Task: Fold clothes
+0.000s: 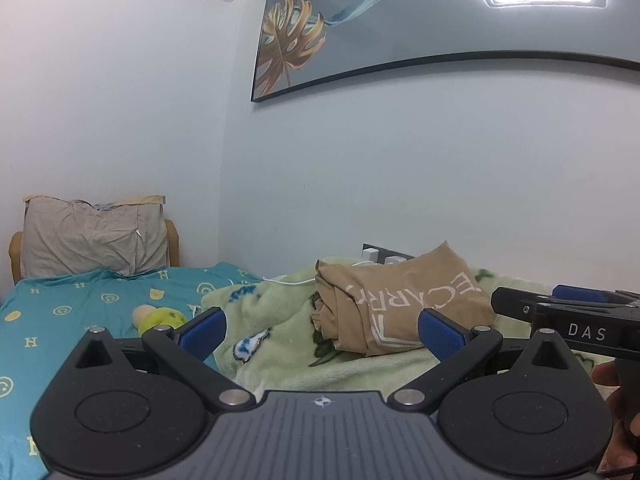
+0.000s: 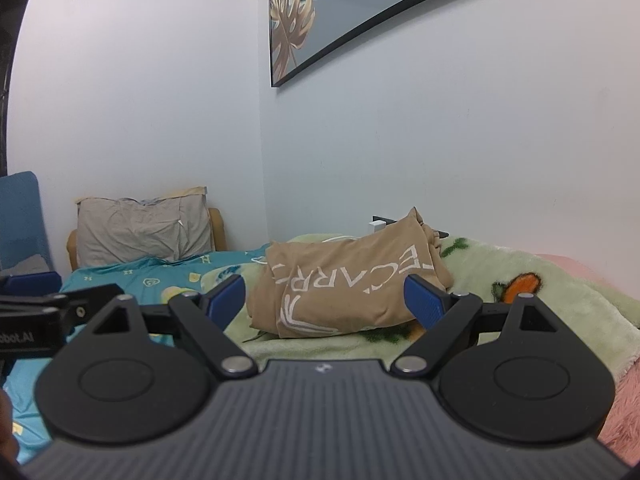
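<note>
A tan garment with white lettering (image 1: 400, 304) lies folded in a bundle on a pale green fleece blanket (image 1: 280, 360). It also shows in the right wrist view (image 2: 344, 292). My left gripper (image 1: 322, 334) is open and empty, held short of the bundle. My right gripper (image 2: 324, 300) is open and empty, also short of the bundle, which sits between its blue fingertips (image 2: 424, 300) in the picture. The right gripper's body shows at the right edge of the left wrist view (image 1: 568, 320), and the left gripper's body at the left of the right wrist view (image 2: 40, 312).
The bed has a teal patterned sheet (image 1: 80, 312) and a grey pillow (image 1: 92, 240) at its head. A yellow-green soft toy (image 1: 160, 318) lies on the sheet. A white charger and cable (image 1: 372, 258) sit by the wall. A pink blanket (image 2: 624, 412) is at right.
</note>
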`<state>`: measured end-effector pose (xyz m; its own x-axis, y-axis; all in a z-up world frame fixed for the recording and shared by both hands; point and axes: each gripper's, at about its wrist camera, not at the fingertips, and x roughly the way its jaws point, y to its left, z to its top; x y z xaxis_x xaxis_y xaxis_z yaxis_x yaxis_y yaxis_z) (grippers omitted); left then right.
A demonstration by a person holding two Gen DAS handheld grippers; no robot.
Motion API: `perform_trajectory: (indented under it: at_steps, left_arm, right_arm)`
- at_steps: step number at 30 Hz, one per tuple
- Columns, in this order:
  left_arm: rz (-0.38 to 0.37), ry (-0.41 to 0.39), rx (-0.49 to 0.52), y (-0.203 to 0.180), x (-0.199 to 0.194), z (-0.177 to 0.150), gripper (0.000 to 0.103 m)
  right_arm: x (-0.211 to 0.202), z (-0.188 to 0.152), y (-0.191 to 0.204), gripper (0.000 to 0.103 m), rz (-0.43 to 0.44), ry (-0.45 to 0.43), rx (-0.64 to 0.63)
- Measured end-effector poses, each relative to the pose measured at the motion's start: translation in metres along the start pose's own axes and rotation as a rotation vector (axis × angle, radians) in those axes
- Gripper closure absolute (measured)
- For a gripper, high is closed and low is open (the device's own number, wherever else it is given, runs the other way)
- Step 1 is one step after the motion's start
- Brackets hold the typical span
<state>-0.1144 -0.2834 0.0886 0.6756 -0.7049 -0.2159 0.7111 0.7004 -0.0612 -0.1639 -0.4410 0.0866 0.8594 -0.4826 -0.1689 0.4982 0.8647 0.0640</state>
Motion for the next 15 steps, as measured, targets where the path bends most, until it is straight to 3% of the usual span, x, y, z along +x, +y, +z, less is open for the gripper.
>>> perform_trajectory:
  at_steps: [15]
  left_arm:
    - [0.013, 0.005, -0.011, 0.001, -0.008, 0.001, 0.000]
  right_arm:
    - [-0.014, 0.002, 0.003, 0.015, -0.008, -0.007, -0.010]
